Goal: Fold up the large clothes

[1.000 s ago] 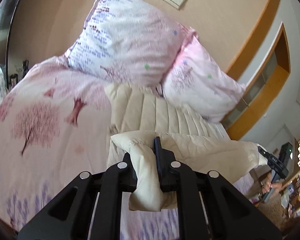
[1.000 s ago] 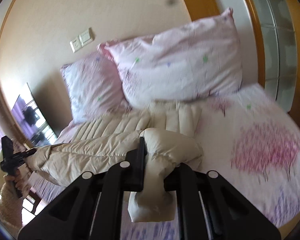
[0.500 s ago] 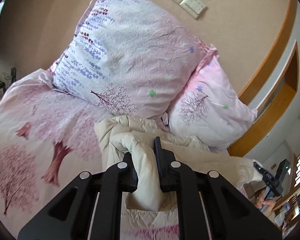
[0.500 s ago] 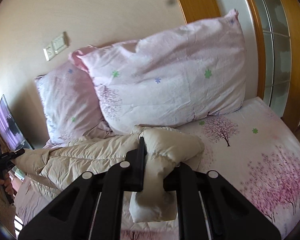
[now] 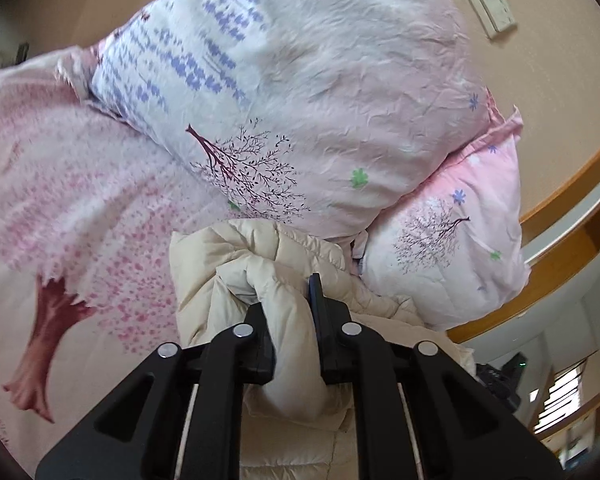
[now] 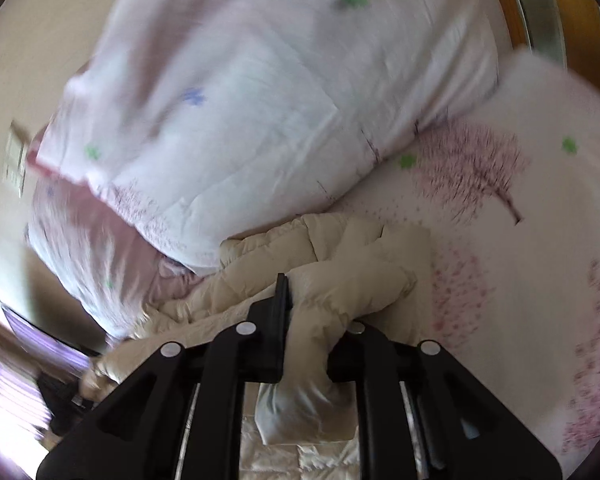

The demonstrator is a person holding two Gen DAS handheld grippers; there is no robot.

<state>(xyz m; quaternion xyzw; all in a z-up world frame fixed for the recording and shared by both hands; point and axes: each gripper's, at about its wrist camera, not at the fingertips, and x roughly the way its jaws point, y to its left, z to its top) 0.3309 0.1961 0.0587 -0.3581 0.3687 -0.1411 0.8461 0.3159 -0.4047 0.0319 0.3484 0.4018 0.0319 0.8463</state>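
A cream quilted puffer jacket [image 5: 228,264] lies bunched on the bed right under the pillows. My left gripper [image 5: 288,296] is shut on a thick fold of its edge, which bulges out between the black fingers and hangs below them. In the right wrist view the same jacket [image 6: 340,240] is doubled over itself. My right gripper [image 6: 312,304] has a padded fold between its fingers; its jaws are opening, with the pads still touching the fabric. The right finger is mostly hidden behind the fold. This view is motion-blurred.
Two pink-and-white pillows with tree prints [image 5: 300,92] [image 5: 452,248] lean on the beige wall just beyond the jacket. A pink tree-print bedcover [image 5: 60,208] [image 6: 520,280] spreads to both sides. Wall switches [image 5: 488,4] and a wooden frame [image 5: 560,248] lie behind.
Both grippers have carried the jacket's edge towards the pillows and downward, doubling the jacket over itself. The pillows now fill the views. The right jaws stand slightly wider.
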